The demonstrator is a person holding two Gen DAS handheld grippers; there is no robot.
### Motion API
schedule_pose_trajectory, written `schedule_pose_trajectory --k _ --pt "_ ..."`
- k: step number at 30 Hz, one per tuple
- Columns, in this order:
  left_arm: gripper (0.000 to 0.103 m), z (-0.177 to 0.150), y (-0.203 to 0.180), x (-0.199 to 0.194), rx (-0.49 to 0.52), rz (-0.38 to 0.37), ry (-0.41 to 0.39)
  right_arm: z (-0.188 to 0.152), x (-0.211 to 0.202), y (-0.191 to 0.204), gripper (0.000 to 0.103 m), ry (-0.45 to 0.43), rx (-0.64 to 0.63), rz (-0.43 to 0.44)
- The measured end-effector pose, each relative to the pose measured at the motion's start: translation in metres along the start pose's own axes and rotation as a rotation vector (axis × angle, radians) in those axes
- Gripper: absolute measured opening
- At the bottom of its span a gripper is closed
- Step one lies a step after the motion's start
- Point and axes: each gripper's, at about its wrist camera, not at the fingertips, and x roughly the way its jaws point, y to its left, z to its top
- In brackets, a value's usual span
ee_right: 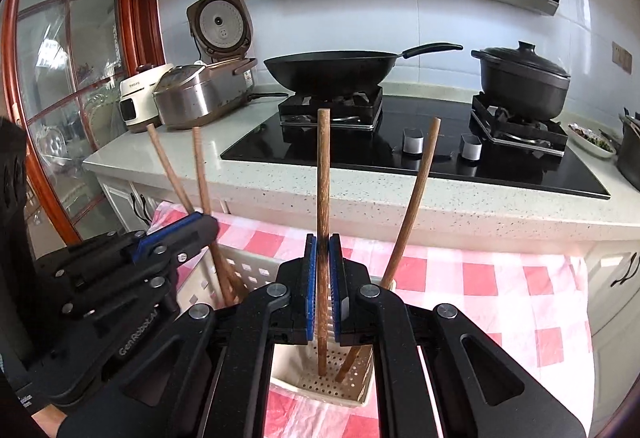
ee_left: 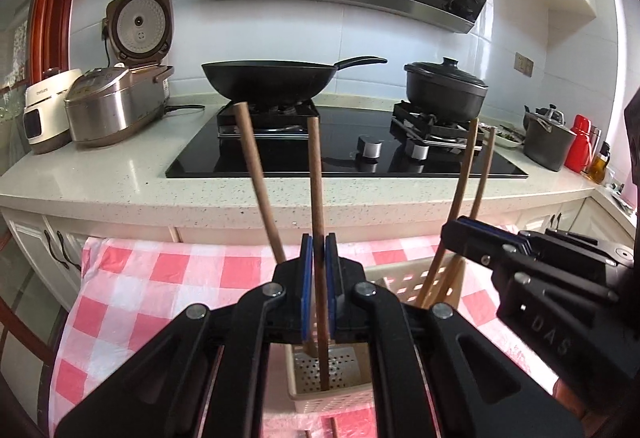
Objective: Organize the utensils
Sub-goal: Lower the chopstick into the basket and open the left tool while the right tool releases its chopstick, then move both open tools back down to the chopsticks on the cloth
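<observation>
Both the left gripper [ee_left: 319, 270] and right gripper [ee_right: 323, 270] are clenching chopsticks [ee_left: 318, 198] standing in the basket [ee_left: 332, 378], risking tipping it if released askew.

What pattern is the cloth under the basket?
Pink-and-white checks on the cloth; clearest in the right wrist view.

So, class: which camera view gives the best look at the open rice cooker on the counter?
The right wrist view: the rice cooker, lid raised, sits fairly central and less warped. The left wrist view shows the same rice cooker too, but pushed toward the left edge and more bent by the lens.
</observation>
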Motion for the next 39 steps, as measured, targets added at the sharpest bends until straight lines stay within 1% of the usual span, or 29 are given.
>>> schedule_pose_trajectory --k 2,3,4,5,6,8,9,10,11,12,13,14,16,18,19,22,24,27,29,31,33,36,38,39 --pt "0.016 -0.003 0.003 -0.002 -0.003 0.001 -0.001 -0.002 0.001 -0.003 0.012 -0.003 0.017 -0.006" --pt "0.023 -0.004 0.004 -0.004 -0.003 0.004 -0.006 -0.003 0.000 -0.005 0.017 -0.007 0.023 -0.010" --pt "0.031 -0.005 0.005 -0.008 -0.001 0.011 -0.018 -0.005 -0.002 -0.007 0.028 -0.015 0.029 -0.010" --pt "0.035 -0.006 0.006 -0.011 0.002 0.017 -0.028 -0.006 -0.004 -0.009 0.034 -0.023 0.036 -0.006" --pt "0.043 -0.008 0.007 -0.016 0.004 0.025 -0.039 -0.007 -0.007 -0.011 0.036 -0.029 0.046 -0.003" --pt "0.047 -0.014 0.010 -0.028 0.004 0.044 -0.062 -0.010 -0.017 -0.013 0.036 -0.048 0.052 -0.005" --pt "0.054 -0.018 0.012 -0.036 0.004 0.050 -0.074 -0.014 -0.024 -0.014 0.036 -0.062 0.051 -0.006" --pt "0.065 -0.022 0.013 -0.044 0.001 0.057 -0.088 -0.020 -0.033 -0.014 0.036 -0.075 0.051 -0.008" --pt "0.071 -0.027 0.015 -0.052 -0.005 0.066 -0.107 -0.024 -0.040 -0.014 0.036 -0.083 0.051 -0.007" --pt "0.083 -0.035 0.019 -0.063 -0.020 0.080 -0.135 -0.031 -0.047 -0.014 0.036 -0.088 0.051 -0.006" --pt "0.093 -0.041 0.021 -0.071 -0.032 0.089 -0.154 -0.041 -0.055 -0.012 0.038 -0.093 0.051 -0.008" --pt "0.096 -0.050 0.023 -0.080 -0.043 0.100 -0.171 -0.051 -0.062 -0.012 0.040 -0.096 0.054 -0.015" --pt "0.098 -0.068 0.028 -0.095 -0.058 0.116 -0.180 -0.072 -0.075 -0.011 0.057 -0.100 0.073 -0.025" --pt "0.098 -0.084 0.031 -0.104 -0.055 0.118 -0.161 -0.094 -0.084 -0.012 0.061 -0.093 0.099 -0.037" --pt "0.098 -0.094 0.032 -0.109 -0.053 0.123 -0.151 -0.102 -0.087 -0.013 0.062 -0.087 0.109 -0.043" --pt "0.098 -0.121 0.035 -0.121 -0.060 0.142 -0.126 -0.131 -0.093 -0.015 0.067 -0.049 0.147 -0.076" --pt "0.098 -0.137 0.037 -0.128 -0.074 0.138 -0.100 -0.146 -0.094 -0.017 0.067 -0.016 0.168 -0.094" --pt "0.098 -0.157 0.041 -0.136 -0.095 0.112 -0.055 -0.164 -0.094 -0.019 0.067 0.023 0.178 -0.118" --pt "0.098 -0.165 0.042 -0.139 -0.097 0.110 -0.039 -0.176 -0.095 -0.019 0.066 0.035 0.188 -0.117" --pt "0.098 -0.174 0.044 -0.143 -0.106 0.106 -0.026 -0.184 -0.095 -0.018 0.059 0.049 0.191 -0.113" --pt "0.098 -0.181 0.047 -0.144 -0.119 0.100 -0.012 -0.192 -0.095 -0.016 0.057 0.062 0.188 -0.114" --pt "0.098 -0.192 0.052 -0.144 -0.144 0.091 0.014 -0.200 -0.092 -0.012 0.048 0.083 0.191 -0.104" --pt "0.098 -0.196 0.052 -0.144 -0.146 0.091 0.021 -0.205 -0.090 -0.009 0.045 0.097 0.192 -0.104" --pt "0.098 -0.199 0.052 -0.144 -0.141 0.096 0.022 -0.207 -0.089 -0.008 0.042 0.104 0.192 -0.102"
